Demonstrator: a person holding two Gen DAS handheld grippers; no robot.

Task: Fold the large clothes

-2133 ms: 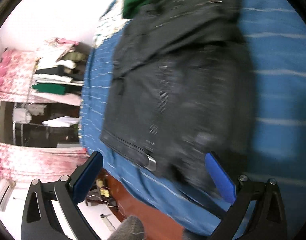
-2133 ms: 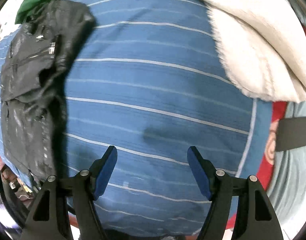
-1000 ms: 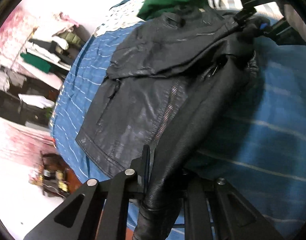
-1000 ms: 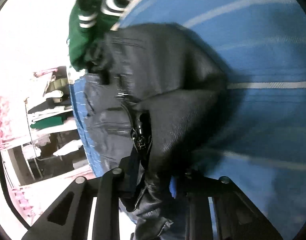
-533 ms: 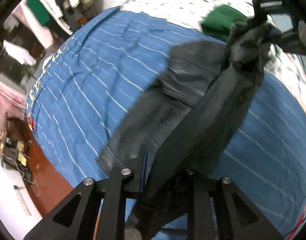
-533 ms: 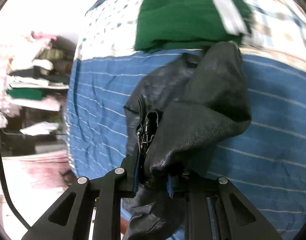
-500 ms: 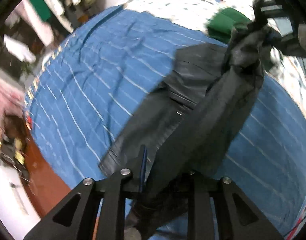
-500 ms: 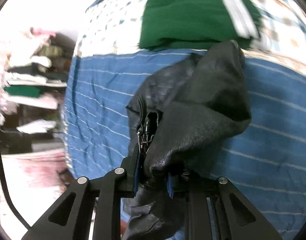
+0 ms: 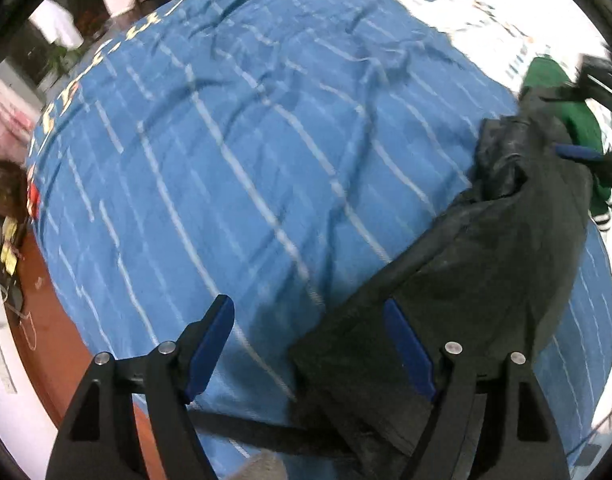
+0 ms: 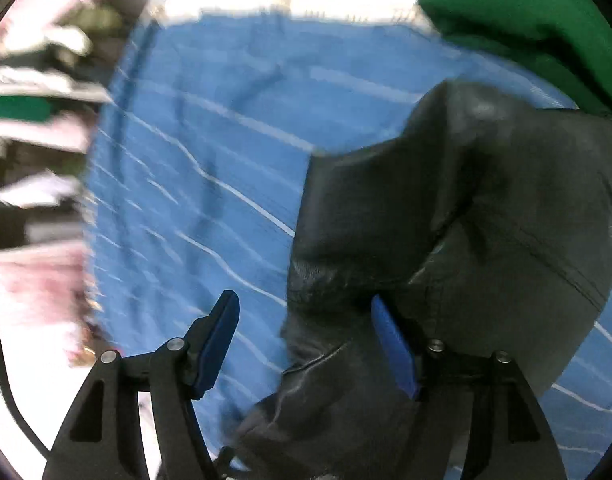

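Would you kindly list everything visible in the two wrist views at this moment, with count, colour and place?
Black jacket: one, black leather-like, bunched on the right side of the bedspread, reaching past the right finger of each gripper.
Blue bedspread: one, blue with thin white stripes, covering the bed and filling most of both views.
Green garment: one, green, beyond the jacket at the far edge of the bedspread; white stripes show in the left wrist view.
Patterned white sheet: one, white with small marks, past the bedspread.
Floor: reddish-brown, beside the bed on the left.
Shelves with clothes: blurred, far left.
Left gripper: black, blue pads, open.
Right gripper: black, blue pads, open.
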